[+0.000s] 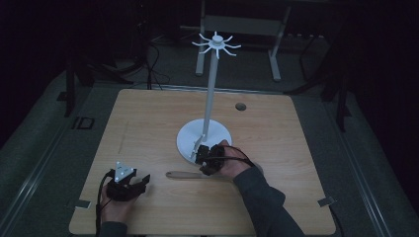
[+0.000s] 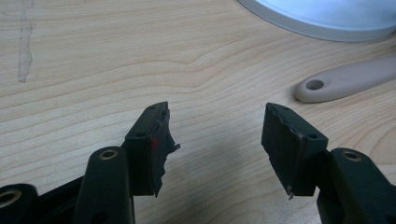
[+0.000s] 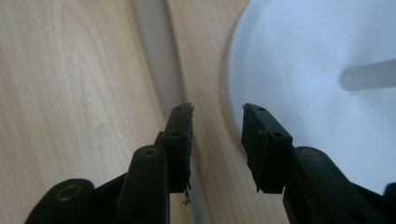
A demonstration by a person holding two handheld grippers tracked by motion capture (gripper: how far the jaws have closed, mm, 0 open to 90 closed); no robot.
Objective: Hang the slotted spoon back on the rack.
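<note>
1. Right gripper view had the right gripper (image 3: 217, 109) pointing down at the table with its jaws roughly half apart and nothing pinched between the pads. So no grip yet.
2. The task's thing, a long beige plastic utensil handle (image 3: 152, 56), ran just under and beside the left-hand jaw in that view. It wasn't squarely in the gap, which sat over bare wood.
3. In the high view the same right gripper (image 1: 207, 160) hovered over the right end of the utensil (image 1: 185, 175). The utensil lay flat on the light wooden table (image 1: 148, 123), just in front of the round white base (image 1: 217, 133) of a tall white stand.
4. The stand's thin pole (image 1: 211, 89) went up to a ring of little white hooks (image 1: 216, 45), and none of them had anything hanging from it.
5. The left gripper (image 1: 131, 185) was parked at the near left of the table, well apart from the utensil. In the left gripper view its jaws (image 2: 217, 108) stood wide with nothing in them, and the utensil's holed end (image 2: 345, 81) lay farther off.
6. My read is that this was barely started. The reach looked about done. Lining up, closing on the handle, lifting it and (I'd guess) hanging it by the hole on a hook were all still to do.
</note>
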